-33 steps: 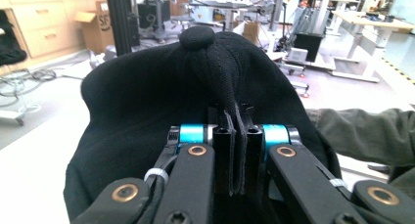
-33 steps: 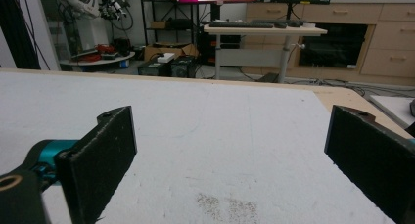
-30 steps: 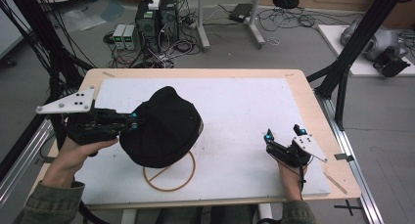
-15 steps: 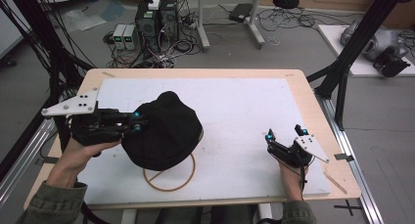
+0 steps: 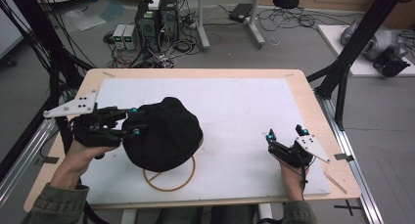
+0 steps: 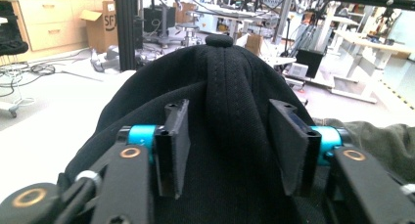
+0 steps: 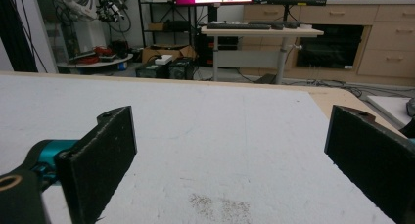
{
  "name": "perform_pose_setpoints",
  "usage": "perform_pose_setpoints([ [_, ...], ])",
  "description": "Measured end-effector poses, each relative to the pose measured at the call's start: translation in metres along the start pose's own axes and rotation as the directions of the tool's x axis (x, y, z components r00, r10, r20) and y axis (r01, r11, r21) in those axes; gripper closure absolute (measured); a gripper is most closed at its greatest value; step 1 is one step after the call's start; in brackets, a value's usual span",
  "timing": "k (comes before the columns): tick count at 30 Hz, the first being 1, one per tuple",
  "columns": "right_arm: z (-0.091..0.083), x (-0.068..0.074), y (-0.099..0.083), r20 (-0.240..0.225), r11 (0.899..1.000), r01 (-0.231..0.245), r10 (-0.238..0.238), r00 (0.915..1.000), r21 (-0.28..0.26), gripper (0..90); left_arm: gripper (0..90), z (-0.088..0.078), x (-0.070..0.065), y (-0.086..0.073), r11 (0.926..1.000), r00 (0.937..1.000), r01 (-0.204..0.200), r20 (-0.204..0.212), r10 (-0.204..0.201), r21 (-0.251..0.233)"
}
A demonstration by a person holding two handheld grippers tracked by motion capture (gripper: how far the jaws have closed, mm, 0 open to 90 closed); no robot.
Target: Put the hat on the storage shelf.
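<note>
With the left gripper [image 5: 131, 121] at the cap's [image 5: 164, 133] nine o'clock, jaws just opening off the fabric, back straight out; the right gripper [image 5: 285, 134] waits open.

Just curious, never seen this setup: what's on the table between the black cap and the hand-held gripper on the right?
Nothing: the high view shows bare white mat between black cap and right hand-held gripper.

From my station I can read just one marking: the letters "SF" printed on the side of a cardboard box [image 6: 99, 26] standing on the floor at the far left in the left gripper view. Monitor screens in the right gripper view are too blurred to read.
</note>
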State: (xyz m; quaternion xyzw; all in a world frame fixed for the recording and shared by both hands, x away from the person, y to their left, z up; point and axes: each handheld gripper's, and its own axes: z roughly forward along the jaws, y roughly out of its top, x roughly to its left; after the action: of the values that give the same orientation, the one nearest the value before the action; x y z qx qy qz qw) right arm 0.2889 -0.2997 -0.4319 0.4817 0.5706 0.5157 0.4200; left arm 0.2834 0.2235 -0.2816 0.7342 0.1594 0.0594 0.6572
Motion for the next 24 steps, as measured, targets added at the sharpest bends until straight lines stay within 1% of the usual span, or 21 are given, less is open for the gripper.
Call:
perform_pose_setpoints([
  [2, 0.0, 0.0, 0.0, 0.0, 1.0, 0.0, 0.0, 1.0, 0.002, 4.2, 45.4, -0.002, 0.0, -0.002, 0.9999, 1.0, -0.006, -0.008, 0.006, -0.011],
  [3, 0.0, 0.0, 0.0, 0.002, 1.0, -0.001, 0.001, 1.0, 0.003, 4.2, 42.4, -0.003, 0.0, -0.003, 0.9997, 0.9997, -0.009, -0.024, 0.008, -0.024],
  [4, 0.0, -0.001, 0.0, 0.004, 1.0, 0.005, -0.005, 1.0, -0.001, 4.2, 39.6, -0.004, 0.0, -0.003, 0.9995, 0.9995, -0.01, -0.031, 0.009, -0.029],
  [6, 0.0, -0.001, 0.0, 0.004, 1.0, 0.007, -0.007, 1.0, -0.002, 4.2, 37.7, -0.005, 0.0, -0.004, 0.9994, 0.9995, -0.006, -0.033, 0.005, -0.035],
  [7, 0.0, -0.001, 0.0, 0.004, 1.0, 0.005, -0.005, 1.0, -0.001, 4.2, 35.5, -0.006, 0.001, -0.005, 0.9989, 0.9993, -0.001, -0.038, -0.001, -0.046],
  [8, 0.0, -0.001, 0.0, 0.003, 1.0, 0.005, -0.005, 1.0, -0.001, 4.2, 32.8, -0.009, 0.002, -0.006, 0.9978, 0.9989, 0.004, -0.047, -0.007, -0.066],
  [9, 0.0, 0.0, 0.0, 0.002, 1.0, -0.002, 0.002, 1.0, 0.003, 4.2, 31.1, -0.009, 0.002, -0.006, 0.9978, 0.9989, 0.004, -0.047, -0.007, -0.066],
  [12, 0.0, 0.0, 0.0, 0.001, 1.0, -0.003, 0.003, 1.0, 0.004, 4.1, 26.1, -0.012, 0.003, -0.007, 0.9949, 0.9974, 0.006, -0.071, -0.013, -0.101],
  [14, 0.0, -0.001, 0.0, 0.002, 1.0, 0.0, 0.0, 1.0, 0.002, 4.2, 22.5, -0.015, 0.004, -0.007, 0.9924, 0.9954, 0.005, -0.094, -0.017, -0.123],
  [15, 0.0, -0.001, 0.0, 0.002, 1.0, 0.0, 0.0, 1.0, 0.002, 4.2, 21.1, -0.015, 0.004, -0.007, 0.9924, 0.9954, 0.005, -0.094, -0.017, -0.123],
  [17, 0.0, -0.001, 0.0, 0.002, 1.0, 0.001, -0.001, 1.0, 0.001, 4.2, 18.9, -0.017, 0.005, -0.008, 0.9886, 0.9922, 0.008, -0.121, -0.027, -0.15],
  [19, 0.0, -0.001, 0.0, 0.001, 1.0, 0.007, -0.007, 1.0, -0.001, 4.2, 17.6, -0.02, 0.007, -0.01, 0.9833, 0.9876, 0.013, -0.152, -0.041, -0.181],
  [21, 0.0, -0.001, 0.0, 0.002, 1.0, 0.006, -0.006, 1.0, -0.002, 4.1, 17.6, -0.023, 0.011, -0.012, 0.9796, 0.9832, 0.027, -0.172, -0.062, -0.199],
  [22, 0.0, -0.001, 0.0, 0.001, 1.0, 0.003, -0.003, 1.0, -0.001, 4.1, 17.5, -0.026, 0.014, -0.014, 0.9761, 0.9778, 0.032, -0.196, -0.075, -0.215],
  [23, 0.0, -0.001, 0.0, 0.001, 1.0, 0.003, -0.003, 1.0, -0.001, 4.1, 17.3, -0.026, 0.014, -0.014, 0.9761, 0.9778, 0.032, -0.196, -0.075, -0.215],
  [24, 0.0, -0.001, 0.0, 0.003, 1.0, 0.002, -0.002, 1.0, -0.001, 4.1, 17.3, -0.027, 0.015, -0.015, 0.9755, 0.9753, 0.03, -0.207, -0.076, -0.218],
])
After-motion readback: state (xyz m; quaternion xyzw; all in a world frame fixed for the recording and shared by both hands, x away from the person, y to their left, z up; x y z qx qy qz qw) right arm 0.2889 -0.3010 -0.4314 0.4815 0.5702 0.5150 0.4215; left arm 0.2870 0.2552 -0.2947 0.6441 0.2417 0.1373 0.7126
